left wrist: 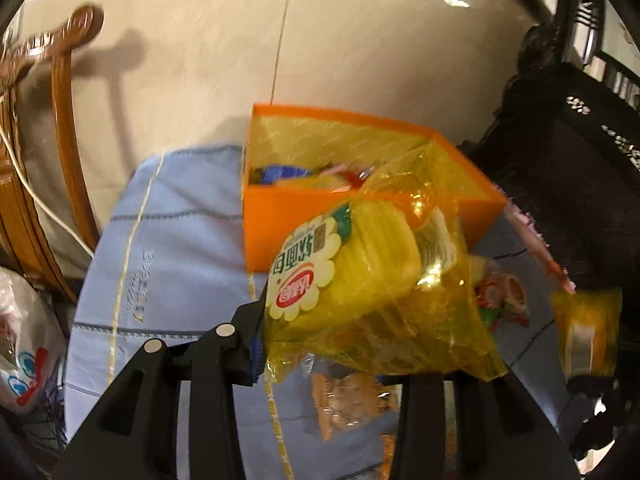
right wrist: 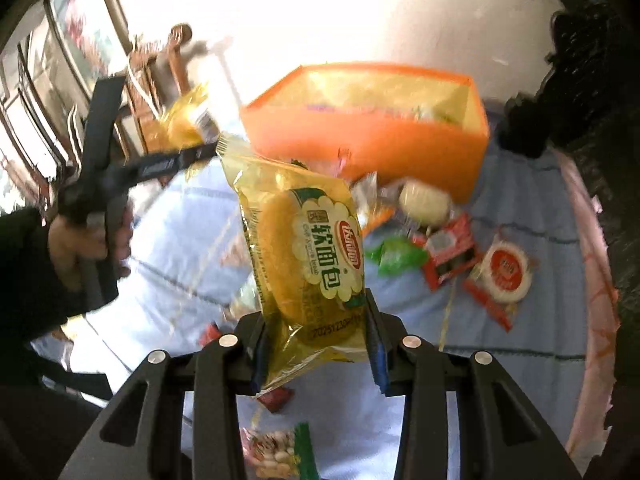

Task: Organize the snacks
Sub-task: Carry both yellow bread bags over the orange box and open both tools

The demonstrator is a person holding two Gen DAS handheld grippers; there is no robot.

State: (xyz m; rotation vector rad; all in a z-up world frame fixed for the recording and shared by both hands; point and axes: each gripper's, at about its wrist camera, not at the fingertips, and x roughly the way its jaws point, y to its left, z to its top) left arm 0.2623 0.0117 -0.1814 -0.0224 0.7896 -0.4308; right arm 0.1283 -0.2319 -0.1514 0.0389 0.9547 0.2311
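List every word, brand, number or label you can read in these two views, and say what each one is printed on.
"软面包" on the right gripper's yellow bread packet, white flower-shaped label.
"达利园" in that label's red oval: likely, blurred.
"20251230...", date stamp near that packet's bottom edge; its end is unreadable.
"软面包", upside down, on the left gripper's matching packet.
Small Latin line under the characters: too blurred.
Round red-and-white snack, red wrapper, blue cloth print: unreadable.

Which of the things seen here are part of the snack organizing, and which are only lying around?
Part of the job:
- orange box
- yellow bread packet in the left gripper
- yellow bread packet in the right gripper
- loose snacks on the blue cloth

Lying about:
- wooden chair
- white plastic bag
- dark carved furniture
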